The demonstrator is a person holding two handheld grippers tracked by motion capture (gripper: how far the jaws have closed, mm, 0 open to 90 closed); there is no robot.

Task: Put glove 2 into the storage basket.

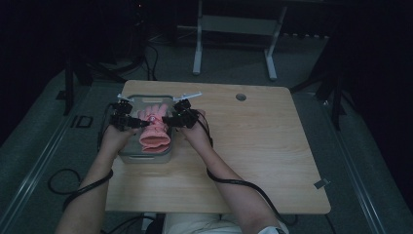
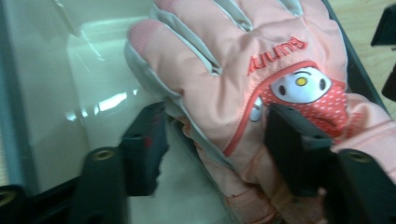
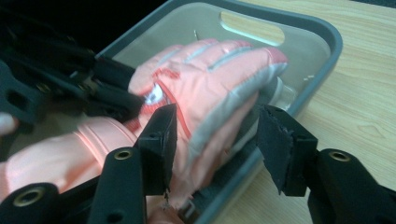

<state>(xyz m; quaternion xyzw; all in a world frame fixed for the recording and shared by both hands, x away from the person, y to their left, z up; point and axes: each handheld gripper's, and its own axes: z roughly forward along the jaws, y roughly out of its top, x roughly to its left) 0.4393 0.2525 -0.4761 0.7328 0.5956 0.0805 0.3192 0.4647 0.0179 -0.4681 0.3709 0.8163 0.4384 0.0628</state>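
Glove (image 1: 155,127), pink, lies in grey bin (image 1: 127,101) at the table's (image 1: 253,146) near-left, fingers away from the person, cuff draped over the near rim. Left gripper (image 2: 212,140) straddles its thumb-side edge, jaws parted, pads not pressing; right gripper (image 3: 215,140) straddles the other edge and the bin wall, also parted. Risks: cuff weight could slide the glove out over the rim; a withdrawing jaw may snag fabric and drag it; the right jaw could catch the bin wall.

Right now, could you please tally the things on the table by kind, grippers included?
Pink glove: 1
Grey bin: 1
Grippers: 2, left gripper and right gripper
Total: 4
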